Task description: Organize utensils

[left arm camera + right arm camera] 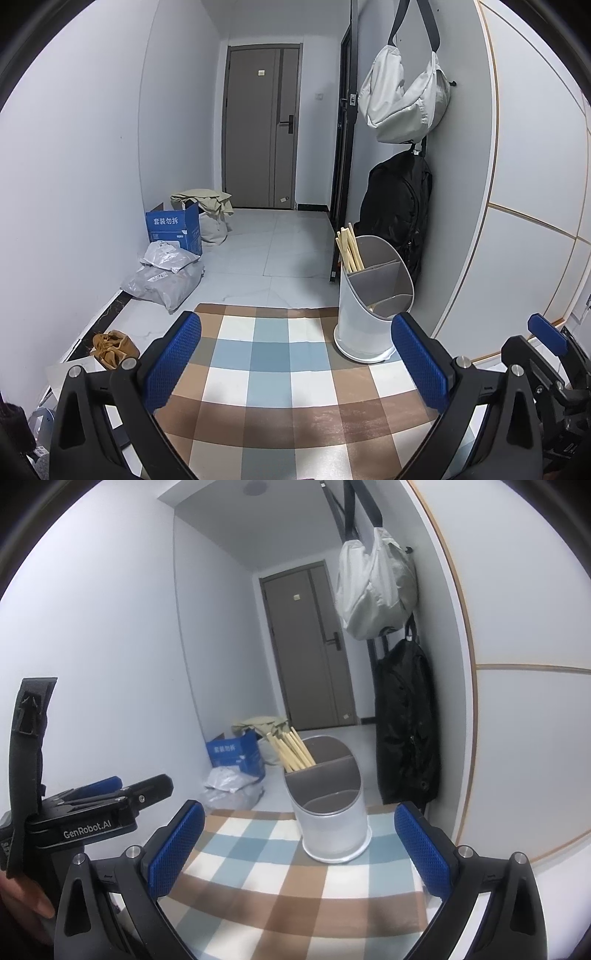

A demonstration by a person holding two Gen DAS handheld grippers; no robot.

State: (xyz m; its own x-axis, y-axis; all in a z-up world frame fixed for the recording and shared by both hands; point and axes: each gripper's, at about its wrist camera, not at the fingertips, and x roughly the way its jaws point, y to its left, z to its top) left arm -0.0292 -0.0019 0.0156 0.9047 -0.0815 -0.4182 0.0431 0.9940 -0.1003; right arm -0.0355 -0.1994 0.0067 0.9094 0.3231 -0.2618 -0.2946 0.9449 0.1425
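A white utensil holder (364,325) (330,823) with grey inner compartments stands on a checked cloth (288,373) (295,886). Several wooden chopsticks (350,249) (291,751) lean in its far compartment; the nearer compartments look empty. My left gripper (295,362) is open above the cloth, left of and short of the holder, with nothing between its blue pads. My right gripper (299,845) is open too, facing the holder from just in front, holding nothing. The other gripper shows at the right edge of the left wrist view and at the left of the right wrist view.
A white wall panel (524,184) runs along the right, close to the holder. A black backpack (399,218) and a pale bag (402,99) hang behind it. A blue box (173,230), plastic bags (166,273) and a brown cloth (112,347) lie on the floor at the left.
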